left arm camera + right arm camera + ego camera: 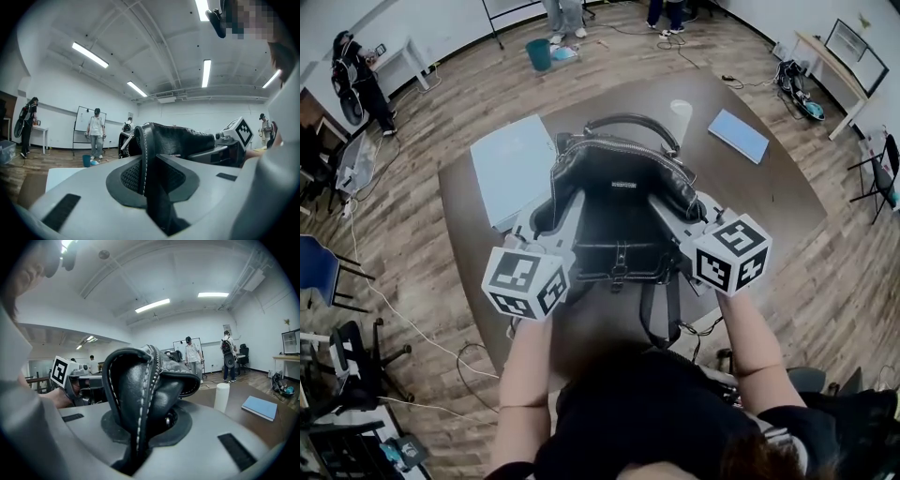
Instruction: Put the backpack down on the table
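Black backpack (619, 202) hangs between the two grippers, clamped at both sides. The left gripper (149, 185) has its jaws closed on a stitched fold of the black leather, with only that fold between the pads. The right gripper (138, 430) pinches another white-stitched fold in the same way. Both grippers point away from the person and hold the bag upright, with its zipped top open and its carry handle (630, 122) arched at the far side. Two straps (661, 314) dangle from the bag's near face toward the person.

The bag sits over the near part of the brown table (769, 197); no view shows whether its base touches the top. On the table, a pale sheet (514, 169) lies just left of the bag. A white cup (680, 117) stands beyond it, and a blue notebook (738, 134) lies further right. On the wooden floor past the table stands a teal bucket (539, 53), with several people near it and a whiteboard (86, 123) against the far wall.
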### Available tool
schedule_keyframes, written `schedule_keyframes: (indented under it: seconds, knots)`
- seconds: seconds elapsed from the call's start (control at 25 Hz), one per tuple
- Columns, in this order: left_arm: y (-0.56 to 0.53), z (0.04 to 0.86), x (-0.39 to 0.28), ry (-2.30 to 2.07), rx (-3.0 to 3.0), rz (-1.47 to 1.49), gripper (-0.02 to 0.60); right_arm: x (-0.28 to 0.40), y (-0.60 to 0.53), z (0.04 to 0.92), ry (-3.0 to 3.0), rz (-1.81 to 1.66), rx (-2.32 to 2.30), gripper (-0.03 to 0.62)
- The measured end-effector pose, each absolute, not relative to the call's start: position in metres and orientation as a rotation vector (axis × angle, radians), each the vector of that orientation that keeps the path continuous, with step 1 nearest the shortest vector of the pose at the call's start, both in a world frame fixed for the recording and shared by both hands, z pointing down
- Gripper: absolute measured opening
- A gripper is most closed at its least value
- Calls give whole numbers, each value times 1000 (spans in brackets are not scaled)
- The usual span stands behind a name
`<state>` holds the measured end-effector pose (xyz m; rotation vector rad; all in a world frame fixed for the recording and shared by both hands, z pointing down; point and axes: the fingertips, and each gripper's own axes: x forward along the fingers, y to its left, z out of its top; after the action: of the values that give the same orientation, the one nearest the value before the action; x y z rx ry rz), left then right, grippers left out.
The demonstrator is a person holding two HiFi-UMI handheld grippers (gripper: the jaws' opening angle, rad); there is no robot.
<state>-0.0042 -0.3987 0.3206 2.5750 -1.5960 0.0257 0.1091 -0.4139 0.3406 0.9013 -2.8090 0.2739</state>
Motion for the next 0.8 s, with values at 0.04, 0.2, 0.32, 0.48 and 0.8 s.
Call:
schedule_keyframes:
  seconds: [0.04, 0.2, 0.32, 0.48, 0.8]
  knots:
    - [-405, 324, -2, -1597, 2574, 28, 75, 111, -419, 343, -2806, 276, 904, 57]
    - [-429, 333, 3, -1610, 2580, 26, 75, 117, -442, 353, -2798, 279, 920, 57]
    - [-447, 340, 7, -1616, 2588, 16, 77, 121, -458, 360, -2788, 267, 945, 57]
    - [-468, 345, 15, -1605, 2607, -10, 77, 130, -479, 364, -2778, 232, 976, 58]
    - [-509, 347, 34, -1621, 2656, -14, 77, 149, -519, 369, -2773, 173, 1036, 60]
